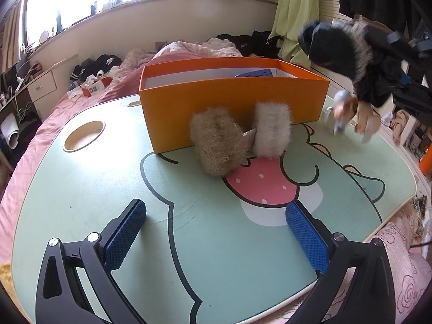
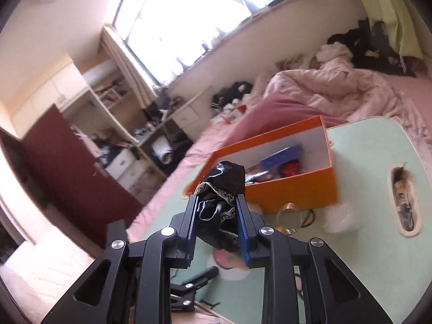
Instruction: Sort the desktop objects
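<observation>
Two risks are seen: black lace cloth [image 2: 220, 205], pinched loosely by the right gripper [image 2: 216, 202] near the orange box [image 2: 291, 191], may slip; left gripper [image 1: 216, 232] is spread, empty.

I see lap table [image 1: 81, 189] on pink bed [image 1: 32, 145], green cartoon top, round cup hole [image 1: 84, 135] at far left. Orange box [image 1: 232, 102] stands at far edge. Tan fur puff [image 1: 216, 141] and white fur puff [image 1: 272, 129] lie touching box front. Right of box: small items, too blurred for me to name.
</observation>
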Available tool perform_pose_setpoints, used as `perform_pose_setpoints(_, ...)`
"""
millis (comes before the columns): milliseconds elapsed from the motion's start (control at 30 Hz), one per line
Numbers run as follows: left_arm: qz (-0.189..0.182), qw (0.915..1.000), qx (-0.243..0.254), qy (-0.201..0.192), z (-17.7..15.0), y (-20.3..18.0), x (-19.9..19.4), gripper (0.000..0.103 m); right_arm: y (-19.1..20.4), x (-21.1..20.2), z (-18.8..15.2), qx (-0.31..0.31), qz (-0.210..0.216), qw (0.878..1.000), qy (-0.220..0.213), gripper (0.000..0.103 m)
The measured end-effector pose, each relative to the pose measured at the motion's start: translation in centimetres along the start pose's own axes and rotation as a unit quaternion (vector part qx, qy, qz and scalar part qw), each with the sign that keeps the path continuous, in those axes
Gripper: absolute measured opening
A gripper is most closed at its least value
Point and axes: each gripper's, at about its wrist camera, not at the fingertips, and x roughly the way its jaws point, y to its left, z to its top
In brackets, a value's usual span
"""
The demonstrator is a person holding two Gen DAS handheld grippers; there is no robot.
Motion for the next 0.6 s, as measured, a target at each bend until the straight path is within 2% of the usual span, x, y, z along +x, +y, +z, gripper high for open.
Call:
perform_pose_setpoints(33,0.0,1.0,0.0,0.0,0.0,0.1,0.0,0.103,-0.7,0.2,0.1,0.026,0.023,0.999,0.008,0.025)
perform_pose_setpoints(100,0.0,1.0,0.0,-0.001,0.0,0.0,0.0,0.103,-0.6,0.3,0.1,0.0,-0.035,0.999,-0.007,0.024)
perform_pose_setpoints(133,0.0,1.0,0.0,-0.001,0.0,0.1,0.0,0.103,-1.1,0.5,0.2,0.021,-0.001,1.0,-0.001,0.025)
perform_pose_setpoints(167,0.0,1.0,0.0,-0.001,0.0,0.1,0.0,0.103,-2.3,0.9,0.1,0.074,0.068,0.995,0.017,0.024)
perform_pose_setpoints(200,0.0,1.0,0.0,-0.001,0.1,0.2,0.0,0.103,-2.9,1.2,0.1,0.093,0.077,0.992,0.024,0.023)
perform_pose_setpoints(233,0.0,1.0,0.0,-0.001,0.1,0.2,0.0,0.103,-2.4,1.2,0.2,0.068,0.035,0.997,0.014,0.023)
perform_pose_setpoints(267,0.0,1.0,0.0,-0.001,0.1,0.2,0.0,0.103,-1.3,0.9,0.1,0.006,-0.045,0.999,-0.009,0.023)
perform_pose_setpoints(300,0.0,1.0,0.0,-0.001,0.1,0.2,0.0,0.103,-1.3,1.0,0.1,0.007,-0.029,1.0,-0.005,0.023)
perform_pose_setpoints(333,0.0,1.0,0.0,-0.002,0.1,0.2,0.0,0.103,-2.2,1.3,0.0,0.044,0.03,0.999,0.013,0.02)
perform_pose_setpoints(367,0.0,1.0,-0.001,-0.001,0.2,0.3,0.0,0.103,-3.1,1.8,-0.2,0.087,0.082,0.992,0.029,0.001)
perform_pose_setpoints(400,0.0,1.0,0.0,-0.002,0.1,0.2,0.0,0.103,-3.0,1.9,-0.1,0.072,0.047,0.996,0.027,0.002)
perform_pose_setpoints(433,0.0,1.0,0.0,-0.002,0.1,0.3,0.0,0.103,-2.3,1.5,0.0,0.025,-0.017,1.0,0.006,0.002)
perform_pose_setpoints(467,0.0,1.0,0.0,-0.002,0.1,0.2,0.0,0.103,-1.6,1.4,-0.1,-0.015,-0.052,0.999,-0.006,0.002)
perform_pose_setpoints(533,0.0,1.0,0.0,-0.002,0.2,0.4,0.0,0.103,-2.2,1.7,-0.2,0.0,-0.023,1.0,0.01,0.002)
perform_pose_setpoints(600,0.001,1.0,0.0,-0.003,0.1,0.4,0.0,0.103,-1.4,1.6,-0.5,-0.051,-0.089,0.995,-0.003,0.005)
